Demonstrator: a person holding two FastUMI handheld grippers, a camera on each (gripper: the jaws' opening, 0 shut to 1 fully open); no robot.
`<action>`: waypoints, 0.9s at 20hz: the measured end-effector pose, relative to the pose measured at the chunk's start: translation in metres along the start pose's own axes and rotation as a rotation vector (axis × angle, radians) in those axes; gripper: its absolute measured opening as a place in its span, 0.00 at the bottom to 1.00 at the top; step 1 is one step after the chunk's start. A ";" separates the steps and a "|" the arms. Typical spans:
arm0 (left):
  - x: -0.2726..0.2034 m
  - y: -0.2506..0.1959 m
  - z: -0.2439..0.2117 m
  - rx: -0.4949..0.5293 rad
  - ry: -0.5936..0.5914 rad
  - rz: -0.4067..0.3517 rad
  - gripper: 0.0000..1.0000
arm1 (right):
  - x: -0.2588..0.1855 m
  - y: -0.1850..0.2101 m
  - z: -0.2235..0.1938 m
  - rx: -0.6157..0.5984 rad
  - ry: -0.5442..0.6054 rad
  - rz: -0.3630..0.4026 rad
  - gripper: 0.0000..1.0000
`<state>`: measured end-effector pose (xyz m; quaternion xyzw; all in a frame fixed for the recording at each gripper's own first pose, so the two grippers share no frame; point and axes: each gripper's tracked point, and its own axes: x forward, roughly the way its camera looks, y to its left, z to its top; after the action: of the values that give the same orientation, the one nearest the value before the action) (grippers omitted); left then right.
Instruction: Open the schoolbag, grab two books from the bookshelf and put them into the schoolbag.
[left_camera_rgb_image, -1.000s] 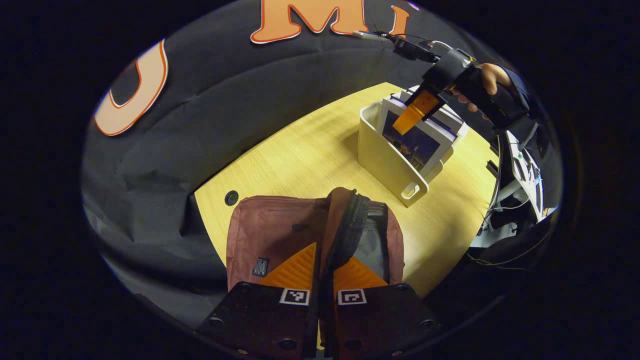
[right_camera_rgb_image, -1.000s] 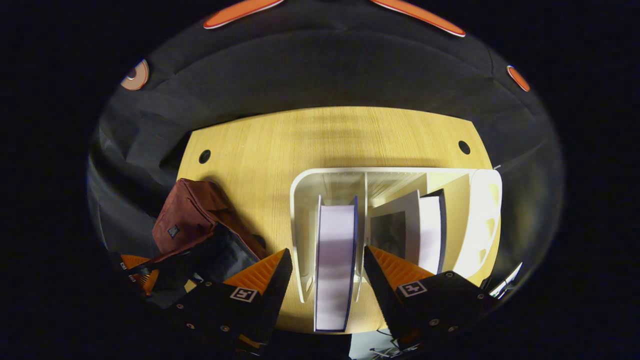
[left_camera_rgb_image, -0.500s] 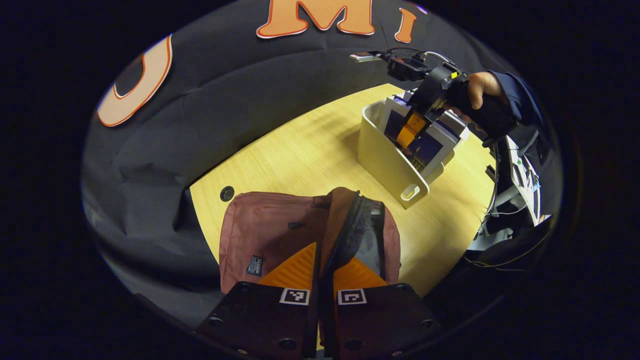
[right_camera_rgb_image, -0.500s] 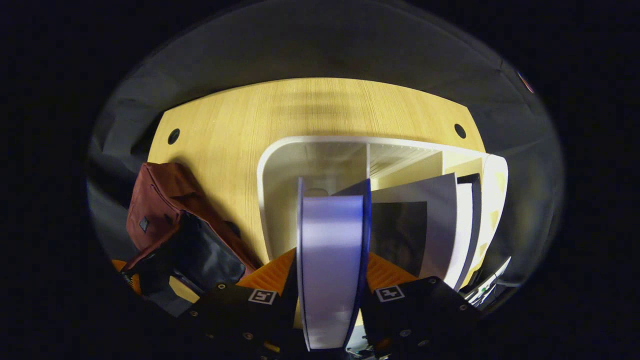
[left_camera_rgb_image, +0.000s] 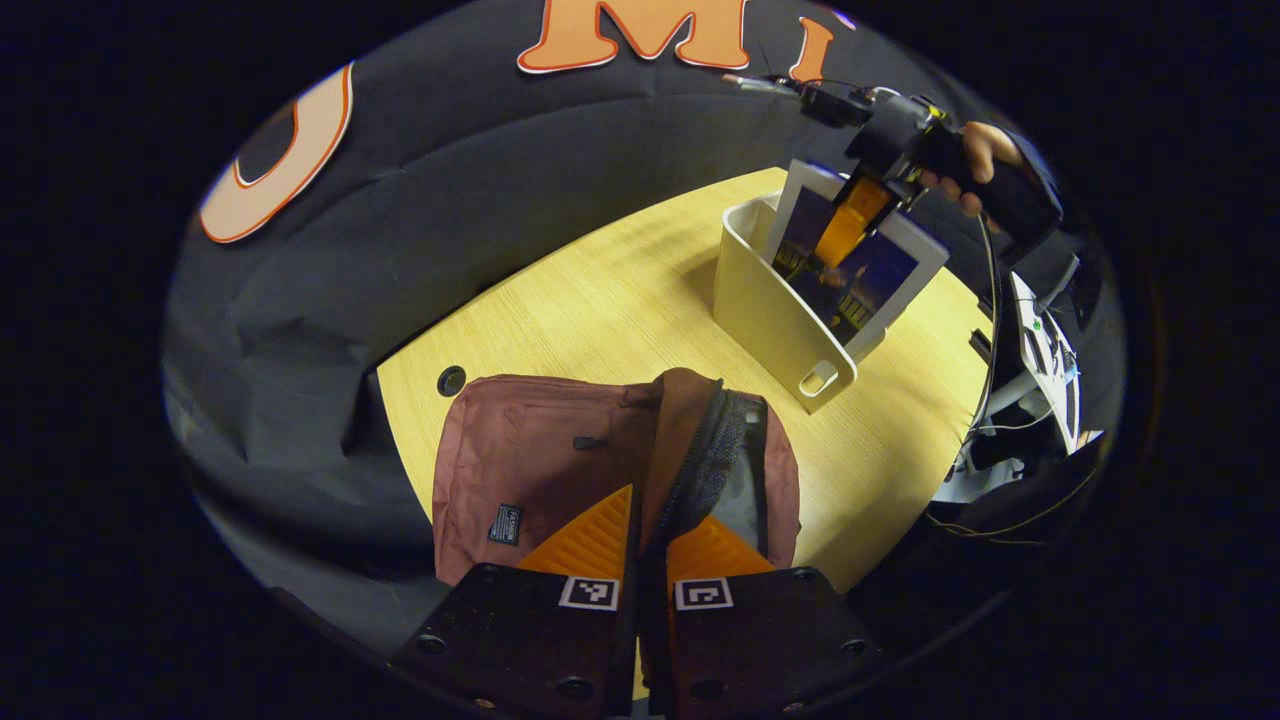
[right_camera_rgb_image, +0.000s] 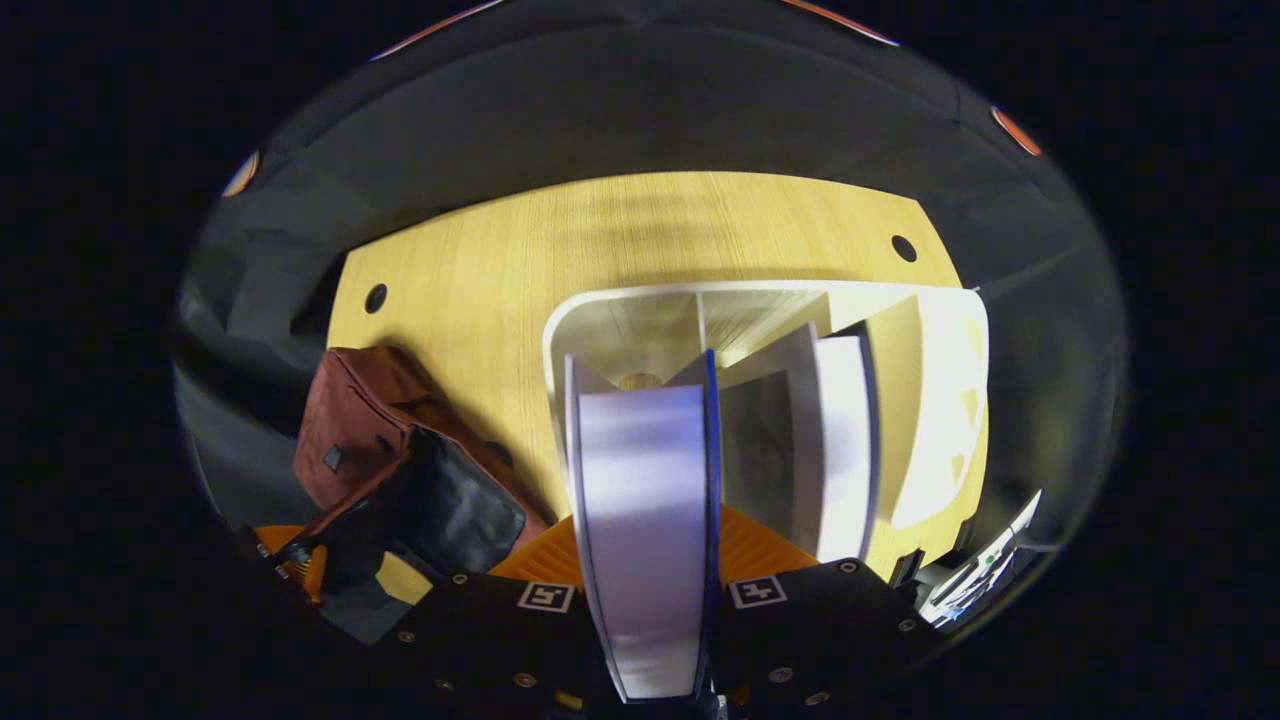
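Observation:
A maroon schoolbag (left_camera_rgb_image: 540, 460) lies on the wooden table (left_camera_rgb_image: 620, 300) with its zip opening spread. My left gripper (left_camera_rgb_image: 640, 545) is shut on the bag's opened edge (left_camera_rgb_image: 690, 450) and holds it up. At the back right, a white bookshelf (left_camera_rgb_image: 770, 310) holds books. My right gripper (left_camera_rgb_image: 850, 215) is shut on a book with a dark cover (left_camera_rgb_image: 860, 270), raised partway out of the shelf. In the right gripper view that book's white page edge (right_camera_rgb_image: 640, 520) stands between my fingers (right_camera_rgb_image: 755, 545), and a second book (right_camera_rgb_image: 840, 440) leans in the neighbouring slot of the bookshelf (right_camera_rgb_image: 920, 400). The schoolbag (right_camera_rgb_image: 370, 440) lies at lower left.
Round cable holes (left_camera_rgb_image: 451, 380) sit in the tabletop near its back edge. Cables and equipment (left_camera_rgb_image: 1030, 380) hang off the table's right side. A hand (left_camera_rgb_image: 975, 160) grips the right gripper's handle. Bare wood lies between the bag and the bookshelf.
My right gripper came down over the book, shut on it, and now lifts it partway out of the bookshelf. The left gripper has stayed shut on the bag's edge.

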<state>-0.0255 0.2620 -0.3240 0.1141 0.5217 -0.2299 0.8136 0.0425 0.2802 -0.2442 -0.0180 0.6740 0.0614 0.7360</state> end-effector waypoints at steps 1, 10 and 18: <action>0.001 -0.001 -0.001 0.002 0.001 -0.001 0.06 | -0.013 -0.002 0.000 0.002 -0.015 0.010 0.41; -0.005 0.005 -0.004 0.001 -0.001 0.010 0.06 | -0.103 0.017 -0.020 0.039 -0.182 0.189 0.40; -0.007 0.008 -0.002 -0.003 0.000 0.005 0.06 | -0.094 0.061 -0.088 0.140 -0.154 0.398 0.40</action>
<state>-0.0257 0.2719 -0.3192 0.1142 0.5218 -0.2273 0.8142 -0.0598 0.3246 -0.1552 0.1708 0.6088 0.1597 0.7581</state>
